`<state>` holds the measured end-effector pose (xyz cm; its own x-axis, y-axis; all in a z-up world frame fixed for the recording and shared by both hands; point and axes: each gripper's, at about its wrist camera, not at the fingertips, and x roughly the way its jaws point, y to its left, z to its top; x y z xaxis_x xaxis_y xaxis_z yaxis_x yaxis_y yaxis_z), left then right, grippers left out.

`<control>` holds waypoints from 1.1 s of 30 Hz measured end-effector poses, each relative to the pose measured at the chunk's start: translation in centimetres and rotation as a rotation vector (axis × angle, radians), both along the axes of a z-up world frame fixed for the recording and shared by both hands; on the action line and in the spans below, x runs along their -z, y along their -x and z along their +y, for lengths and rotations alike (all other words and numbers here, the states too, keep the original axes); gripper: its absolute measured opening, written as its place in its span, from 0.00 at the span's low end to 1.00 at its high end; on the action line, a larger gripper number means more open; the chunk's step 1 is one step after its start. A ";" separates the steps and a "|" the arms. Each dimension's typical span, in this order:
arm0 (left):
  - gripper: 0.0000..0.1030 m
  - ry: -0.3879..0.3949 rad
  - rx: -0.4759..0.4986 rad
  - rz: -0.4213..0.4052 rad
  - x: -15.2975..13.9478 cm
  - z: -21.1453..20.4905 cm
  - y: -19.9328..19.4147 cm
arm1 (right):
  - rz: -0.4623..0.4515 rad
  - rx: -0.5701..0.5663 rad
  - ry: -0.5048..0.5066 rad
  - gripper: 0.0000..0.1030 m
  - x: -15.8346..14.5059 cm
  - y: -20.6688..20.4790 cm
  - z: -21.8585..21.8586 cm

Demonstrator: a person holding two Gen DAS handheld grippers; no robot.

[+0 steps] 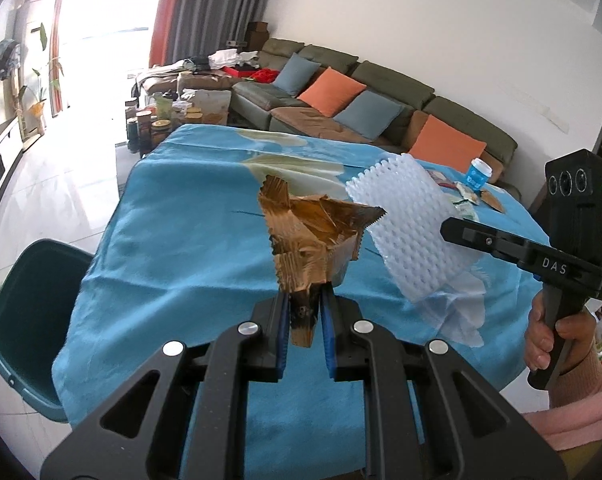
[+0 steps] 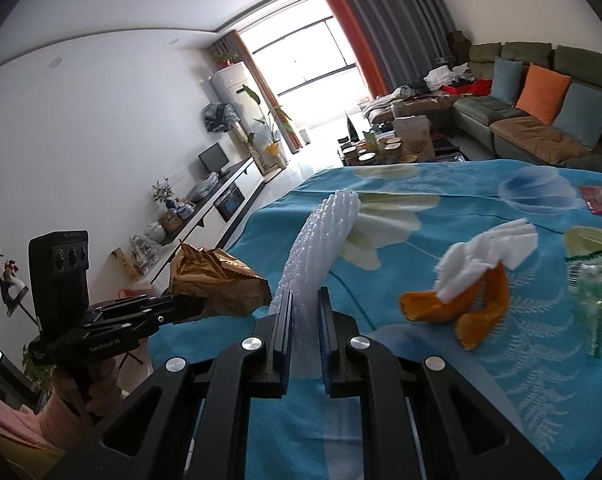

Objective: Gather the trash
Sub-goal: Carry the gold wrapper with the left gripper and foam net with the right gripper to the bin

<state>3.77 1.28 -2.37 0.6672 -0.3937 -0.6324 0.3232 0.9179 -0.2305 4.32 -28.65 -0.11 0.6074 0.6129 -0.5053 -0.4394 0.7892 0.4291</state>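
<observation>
Two loads are in transit: the left tongs (image 1: 305, 300) are clamped on a crumpled brown wrapper (image 1: 313, 236), the right tongs (image 2: 305, 300) on a white foam net (image 2: 321, 236), both held clear above the blue-clothed worktop (image 1: 173, 208). A green bin (image 1: 29, 320) stands at the worktop's left edge, the likely destination. Recommended: carry each piece fully over the bin's mouth before releasing, wrapper first. Peel (image 2: 457, 304), tissue (image 2: 485, 252) and further wrappers remain uncollected on the worktop.

Crumpled brown wrapper (image 1: 313, 240), white foam net (image 1: 409, 232) aloft; orange peel (image 2: 457, 304) on cloth.
</observation>
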 end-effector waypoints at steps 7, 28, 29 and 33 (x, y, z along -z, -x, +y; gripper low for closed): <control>0.14 -0.003 -0.044 -0.008 -0.3 1.1 0.5 | 0.003 -0.038 -0.002 0.10 0.1 -0.5 1.7; 0.14 -0.011 -0.167 -0.026 -0.7 5.5 2.0 | 0.010 -0.163 -0.004 0.10 0.2 -2.6 7.2; 0.14 -0.011 -0.172 -0.026 -0.8 5.5 2.0 | 0.010 -0.169 -0.005 0.10 0.3 -2.8 7.4; 0.14 -0.012 -0.199 -0.026 -0.7 6.4 2.2 | 0.012 -0.196 -0.004 0.10 0.3 -3.2 8.6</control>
